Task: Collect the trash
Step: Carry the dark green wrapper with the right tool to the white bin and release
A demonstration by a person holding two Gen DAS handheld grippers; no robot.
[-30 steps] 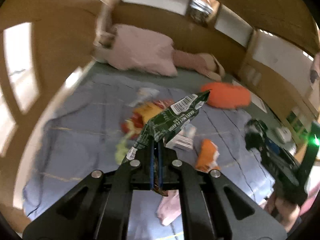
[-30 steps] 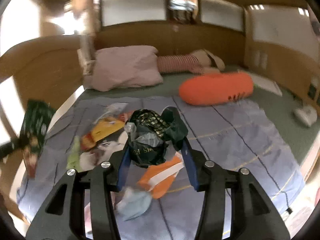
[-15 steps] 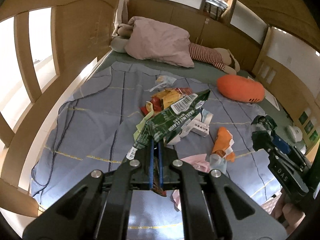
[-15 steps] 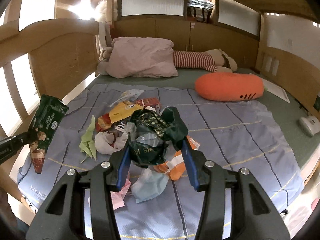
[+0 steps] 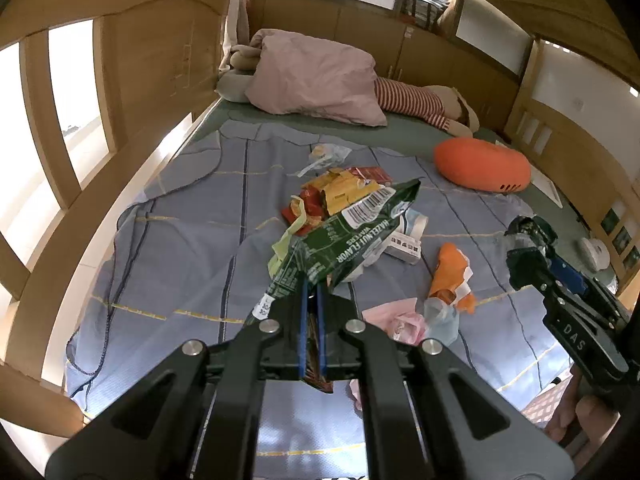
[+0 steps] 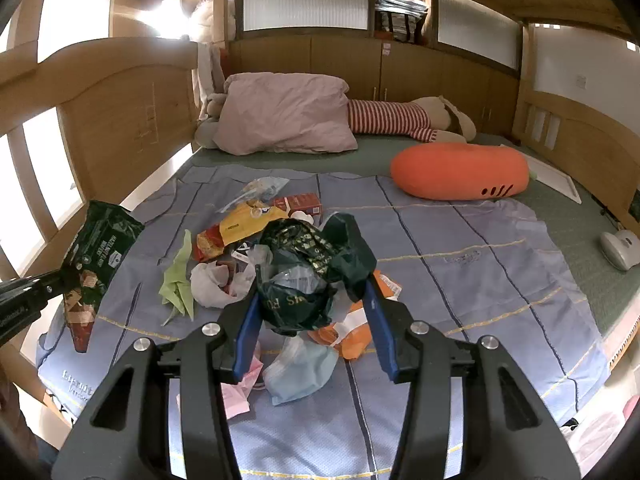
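Observation:
My left gripper [image 5: 313, 286] is shut on a green hazelnut wafer wrapper [image 5: 352, 236], which sticks up and forward above the bed; in the right wrist view the same wrapper [image 6: 98, 248] shows at the left edge. My right gripper [image 6: 312, 304] is shut on a crumpled dark green plastic bag [image 6: 308, 272] stuffed with wrappers; in the left wrist view the gripper appears at the right, holding that bag [image 5: 528, 236]. On the blue sheet [image 6: 460, 264] lies a heap of trash: a yellow packet [image 6: 244, 224], a red box [image 6: 298, 202], a light green wrapper [image 6: 178, 280], an orange wrapper [image 5: 450, 276] and a pale blue mask [image 6: 298, 368].
A pink pillow [image 6: 284, 114], a striped soft toy [image 6: 392, 120] and an orange cushion [image 6: 460, 170] lie at the head of the bed. Wooden rails [image 6: 104, 120] close off the left and right sides. A white device [image 6: 620, 248] rests at the right edge.
Both views have steadied from blur and pulled back a little, showing more of the bed. Both grips stay as they were.

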